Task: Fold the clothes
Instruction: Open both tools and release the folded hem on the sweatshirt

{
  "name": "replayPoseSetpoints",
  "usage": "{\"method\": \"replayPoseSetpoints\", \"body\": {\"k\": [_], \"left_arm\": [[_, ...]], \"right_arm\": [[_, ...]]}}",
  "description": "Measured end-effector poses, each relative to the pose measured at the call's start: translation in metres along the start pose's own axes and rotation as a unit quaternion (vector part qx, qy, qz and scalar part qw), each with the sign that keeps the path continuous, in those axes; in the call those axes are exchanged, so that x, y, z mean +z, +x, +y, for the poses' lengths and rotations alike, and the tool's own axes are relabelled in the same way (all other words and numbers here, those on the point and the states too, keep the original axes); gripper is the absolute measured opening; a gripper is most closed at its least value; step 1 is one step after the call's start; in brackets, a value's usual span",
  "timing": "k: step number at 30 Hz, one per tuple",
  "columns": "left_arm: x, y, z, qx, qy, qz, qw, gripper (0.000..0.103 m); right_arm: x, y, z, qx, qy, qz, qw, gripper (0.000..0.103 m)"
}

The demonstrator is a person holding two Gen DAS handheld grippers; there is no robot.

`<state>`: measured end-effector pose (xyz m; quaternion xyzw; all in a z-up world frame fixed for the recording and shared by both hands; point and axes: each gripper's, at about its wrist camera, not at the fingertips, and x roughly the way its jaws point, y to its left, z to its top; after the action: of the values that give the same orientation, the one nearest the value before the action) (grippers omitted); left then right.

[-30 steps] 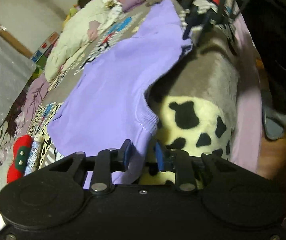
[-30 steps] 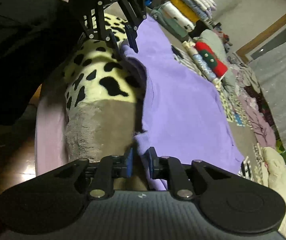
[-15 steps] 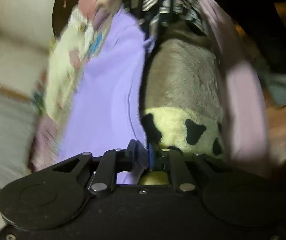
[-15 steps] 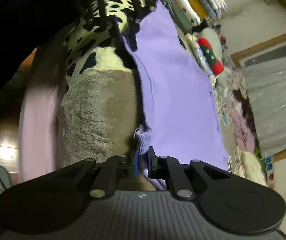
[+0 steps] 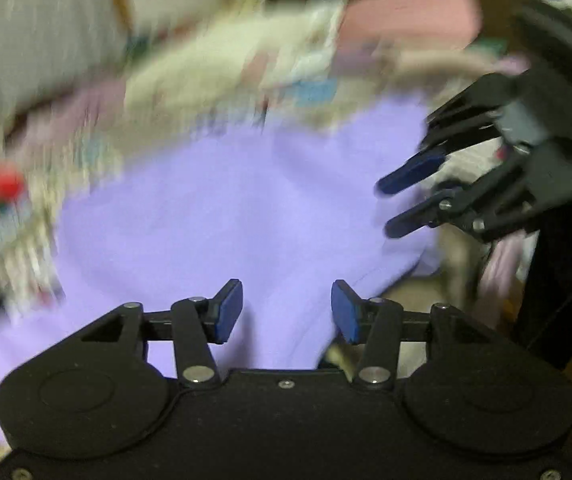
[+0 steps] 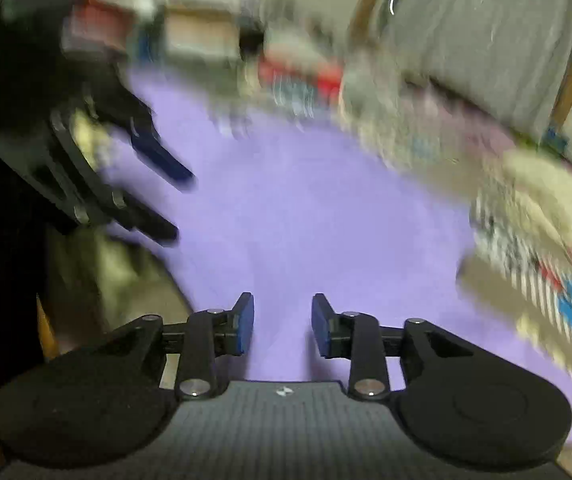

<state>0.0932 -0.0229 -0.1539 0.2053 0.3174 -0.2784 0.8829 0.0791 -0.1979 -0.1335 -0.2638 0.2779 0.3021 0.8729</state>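
Purple garment lies spread beneath both parted hand-held grippers

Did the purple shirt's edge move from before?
Yes. The purple shirt edge was carried over the spotted blanket toward the clothes pile; both grippers are open.

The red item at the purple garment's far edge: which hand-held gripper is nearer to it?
Left. The left hand-held gripper is over the garment on the red item's side; the right hand-held gripper is at the opposite side.
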Motion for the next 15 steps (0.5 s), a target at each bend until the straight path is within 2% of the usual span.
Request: {"method": "replayPoseSetpoints", "body": {"k": [1, 2, 4, 7, 9, 11, 15], "left_arm": [[-0.004, -0.001, -0.01, 0.017, 0.025, -0.02, 0.9993, 0.052], [-0.001, -0.005, -0.012, 0.018, 0.032, -0.019, 0.9991, 0.052], [0.005, -0.015, 0.005, -0.003, -0.014, -0.013, 0.9998, 0.058], [0.021, -0.024, 0.051, 0.002, -0.097, -0.034, 0.9947, 0.06], [0.038, -0.023, 0.094, 0.025, -0.163, -0.04, 0.9856, 0.061], [0.057, -0.019, 0.14, 0.046, -0.226, -0.044, 0.972, 0.062], [0.092, 0.017, 0.221, 0.062, -0.308, -0.034, 0.9487, 0.062]], "right_arm": [[0.001, 0.0, 0.0, 0.001, -0.001, 0.008, 1.0, 0.029], [0.007, -0.006, -0.007, 0.014, 0.012, 0.02, 1.0, 0.029], [0.015, -0.021, -0.031, 0.034, 0.063, 0.006, 0.997, 0.031], [0.029, -0.022, -0.084, 0.035, 0.159, -0.013, 0.986, 0.035], [0.04, -0.011, -0.124, 0.032, 0.219, -0.023, 0.975, 0.038], [0.052, 0.015, -0.165, 0.021, 0.267, -0.019, 0.963, 0.042], [0.06, 0.073, -0.239, 0.022, 0.358, 0.003, 0.934, 0.048]]}}
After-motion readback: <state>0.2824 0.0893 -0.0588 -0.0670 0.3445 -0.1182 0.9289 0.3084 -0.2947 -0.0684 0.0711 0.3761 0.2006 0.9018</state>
